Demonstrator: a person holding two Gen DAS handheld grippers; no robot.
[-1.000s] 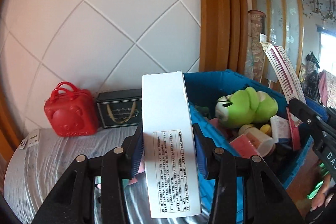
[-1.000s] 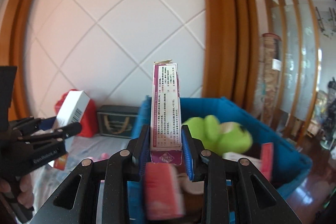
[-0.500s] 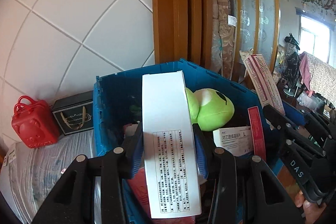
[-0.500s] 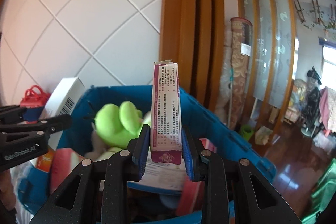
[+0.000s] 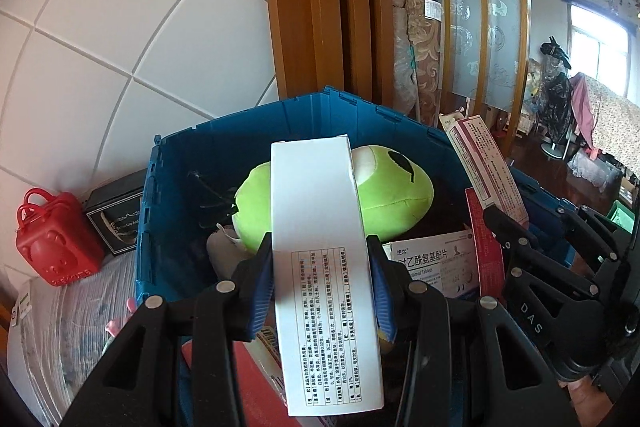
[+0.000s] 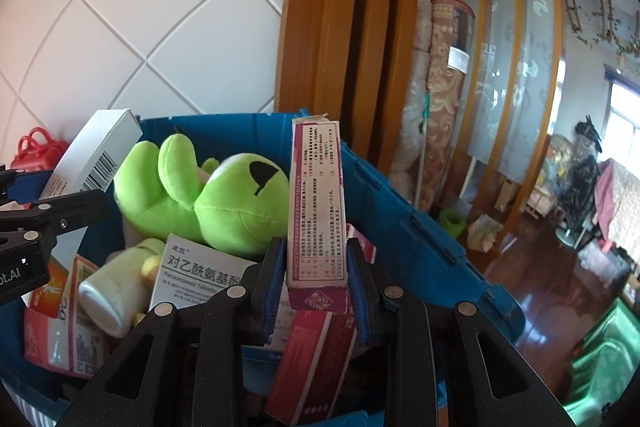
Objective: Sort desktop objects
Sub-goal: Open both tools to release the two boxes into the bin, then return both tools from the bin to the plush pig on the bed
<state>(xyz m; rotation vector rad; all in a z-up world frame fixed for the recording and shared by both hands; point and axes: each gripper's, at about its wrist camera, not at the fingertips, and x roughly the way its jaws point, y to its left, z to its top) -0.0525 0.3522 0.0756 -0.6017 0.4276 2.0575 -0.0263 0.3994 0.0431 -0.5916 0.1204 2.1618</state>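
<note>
Left gripper (image 5: 320, 291) clamped on white box (image 5: 320, 247), upright above blue crate (image 5: 224, 155), green plush (image 5: 392, 187) behind. Right gripper (image 6: 314, 279), jaws just easing open, gripping purple carton (image 6: 316, 211) over the same crate.

Both handheld tools are black plastic: the left gripper (image 5: 320, 291) and right gripper (image 6: 316, 287) have angular fingers with triangular cut-outs, round silver screws and ribbed blue pads (image 5: 262, 291). White "DAS" lettering marks the right gripper's side.
</note>
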